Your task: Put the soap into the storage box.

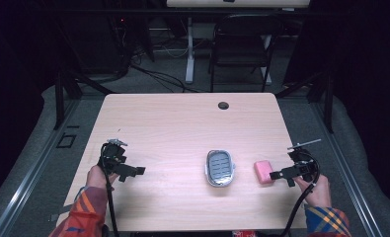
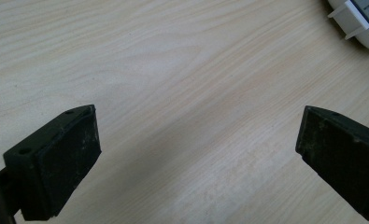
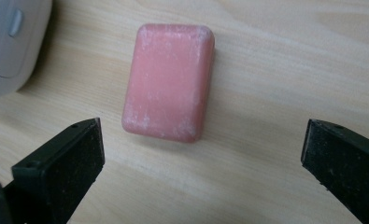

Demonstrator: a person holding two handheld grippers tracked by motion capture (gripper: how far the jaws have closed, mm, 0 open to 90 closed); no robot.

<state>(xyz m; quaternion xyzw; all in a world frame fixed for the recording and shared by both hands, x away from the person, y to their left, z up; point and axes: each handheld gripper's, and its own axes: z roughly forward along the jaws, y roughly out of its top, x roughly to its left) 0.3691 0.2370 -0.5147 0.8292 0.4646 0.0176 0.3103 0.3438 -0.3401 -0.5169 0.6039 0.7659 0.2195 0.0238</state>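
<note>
Your right gripper (image 3: 201, 158), jaws wide apart and empty, sits just short of the pink soap bar (image 3: 169, 81), whose long axis runs straight ahead between them; your left gripper (image 2: 196, 154), likewise spread and empty, is well apart.

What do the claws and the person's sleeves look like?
Each claw is black, with two blocky jaws whose flat pads look scuffed. The left claw and right claw each trail a black cable toward the person and carry a small grey plate on top. The sleeves are plaid, orange and blue with yellow stripes: left sleeve, right sleeve.
</note>
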